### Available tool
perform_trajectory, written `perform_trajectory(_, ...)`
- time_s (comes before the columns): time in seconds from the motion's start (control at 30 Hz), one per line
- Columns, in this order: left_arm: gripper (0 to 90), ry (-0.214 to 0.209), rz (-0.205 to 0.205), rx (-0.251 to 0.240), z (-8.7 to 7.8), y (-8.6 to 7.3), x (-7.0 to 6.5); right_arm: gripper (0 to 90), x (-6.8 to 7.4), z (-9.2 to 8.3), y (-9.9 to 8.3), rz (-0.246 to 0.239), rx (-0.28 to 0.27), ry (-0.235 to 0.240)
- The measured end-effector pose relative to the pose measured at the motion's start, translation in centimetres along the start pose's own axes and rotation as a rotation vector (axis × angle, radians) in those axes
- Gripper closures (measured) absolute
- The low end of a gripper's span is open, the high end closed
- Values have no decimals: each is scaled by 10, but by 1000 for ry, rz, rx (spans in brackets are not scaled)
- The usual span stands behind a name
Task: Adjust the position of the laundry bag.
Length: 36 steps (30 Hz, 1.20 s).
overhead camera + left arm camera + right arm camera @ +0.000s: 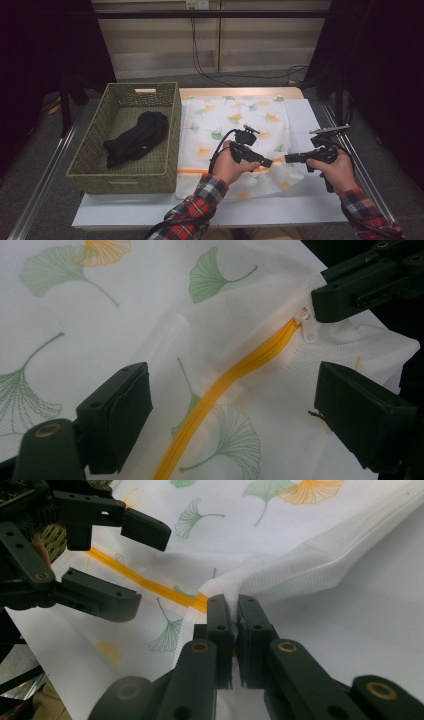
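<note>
Two grippers (right (233,611) clamped) at zipper (235,372)

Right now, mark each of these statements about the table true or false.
1. The right gripper is shut on the laundry bag at the end of its zipper. True.
2. The left gripper is clamped on the zipper. False: its fingers stand open on either side of it.
3. The basket holds dark clothing. True.
4. The basket sits to the right of the bag. False: it sits to the left.
5. The zipper is blue. False: it is orange.
</note>
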<state>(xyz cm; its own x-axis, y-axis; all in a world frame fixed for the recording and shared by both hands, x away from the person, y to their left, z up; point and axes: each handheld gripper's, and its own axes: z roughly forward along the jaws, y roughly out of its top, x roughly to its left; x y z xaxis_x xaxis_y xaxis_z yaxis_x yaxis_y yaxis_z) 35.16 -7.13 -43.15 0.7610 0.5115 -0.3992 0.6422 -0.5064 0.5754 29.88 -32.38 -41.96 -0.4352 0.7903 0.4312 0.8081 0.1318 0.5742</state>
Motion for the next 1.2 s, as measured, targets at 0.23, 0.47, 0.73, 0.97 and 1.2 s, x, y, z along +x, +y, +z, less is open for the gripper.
perform_trajectory(0.23, 245, -35, -7, -3, 4, 2, -4, 863, 4, 3, 4, -5, -5, 4)
perform_trajectory(0.47, 445, -41, 6, -31, 0, 6, -10, 863, 8, 6, 6, -9, -10, 7)
perform_trajectory(0.73, 566, -61, 20, -15, 5, 11, -17, 863, 9, 8, 6, -10, -3, 6)
perform_trajectory(0.97, 656, -47, 48, -3, 12, 12, -20, 864, 10, 9, 5, -9, -5, 14)
perform_trajectory(1.2, 659, -54, 39, 4, 19, 7, -18, 864, 10, 8, 5, 7, -13, 25)
